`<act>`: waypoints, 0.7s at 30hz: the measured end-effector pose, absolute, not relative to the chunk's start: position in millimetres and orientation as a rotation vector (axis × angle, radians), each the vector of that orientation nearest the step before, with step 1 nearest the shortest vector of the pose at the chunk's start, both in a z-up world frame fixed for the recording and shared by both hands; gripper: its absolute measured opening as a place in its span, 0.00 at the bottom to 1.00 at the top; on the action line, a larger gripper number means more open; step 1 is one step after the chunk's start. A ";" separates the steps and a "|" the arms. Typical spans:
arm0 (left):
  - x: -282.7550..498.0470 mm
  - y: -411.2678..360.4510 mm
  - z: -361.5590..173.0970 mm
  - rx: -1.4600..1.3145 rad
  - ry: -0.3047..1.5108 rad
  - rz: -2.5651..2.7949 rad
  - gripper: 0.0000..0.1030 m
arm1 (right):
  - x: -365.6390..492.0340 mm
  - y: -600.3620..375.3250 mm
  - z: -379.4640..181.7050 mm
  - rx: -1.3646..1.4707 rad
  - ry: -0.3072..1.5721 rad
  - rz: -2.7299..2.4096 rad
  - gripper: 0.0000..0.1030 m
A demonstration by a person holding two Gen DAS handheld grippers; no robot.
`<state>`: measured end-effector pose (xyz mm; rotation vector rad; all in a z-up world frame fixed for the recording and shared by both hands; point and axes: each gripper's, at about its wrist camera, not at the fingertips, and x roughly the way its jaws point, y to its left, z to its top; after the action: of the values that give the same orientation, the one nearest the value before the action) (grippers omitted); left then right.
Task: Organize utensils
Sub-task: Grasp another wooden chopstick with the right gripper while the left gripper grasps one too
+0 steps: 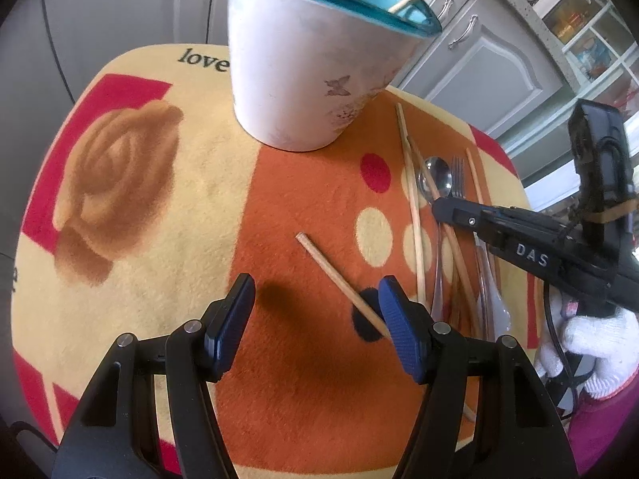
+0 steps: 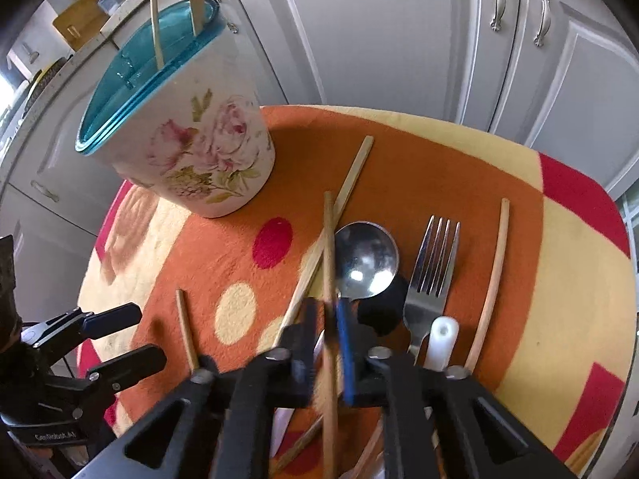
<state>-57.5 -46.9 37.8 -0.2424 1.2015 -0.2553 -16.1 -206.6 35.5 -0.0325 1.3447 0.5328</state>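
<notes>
black grippers (image 1: 315,319) with blue ribbed pads; silver screws; white knit glove (image 1: 595,343).

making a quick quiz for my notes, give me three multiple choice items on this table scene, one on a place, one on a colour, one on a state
1. Where does the shiny metal spoon lie?
A. inside the cup
B. beside the metal fork on the orange patterned cloth
C. on the floor

2. What colour is the inside of the white flowered ceramic cup?
A. teal
B. yellow
C. black

3. How is the right gripper?
A. wide open and empty
B. out of sight
C. shut on a wooden chopstick

Answers:
1 B, spoon and fork lie side by side on the cloth.
2 A, the rim and lining are teal.
3 C, both pads press the stick.
</notes>
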 end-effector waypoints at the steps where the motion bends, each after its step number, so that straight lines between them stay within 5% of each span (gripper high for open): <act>1: -55.8 -48.4 35.6 -0.249 1.212 -0.255 0.62 | -16.2 -206.7 35.9 -0.032 1.336 0.542 0.06; 10: -47.3 -68.8 30.9 -0.224 1.228 -0.243 0.37 | -19.7 -229.8 45.9 0.031 1.315 0.577 0.06; 13: -42.6 -77.6 28.5 -0.209 1.245 -0.272 0.13 | -21.1 -239.2 54.7 0.063 1.298 0.584 0.06; 21: -35.1 -77.9 41.0 -0.199 1.193 -0.339 0.01 | -33.2 -264.3 93.4 0.133 1.226 0.603 0.06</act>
<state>-35.1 -77.9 41.0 -0.1992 1.1929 -0.3390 -33.2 -264.3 93.4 0.1333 1.2256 0.6026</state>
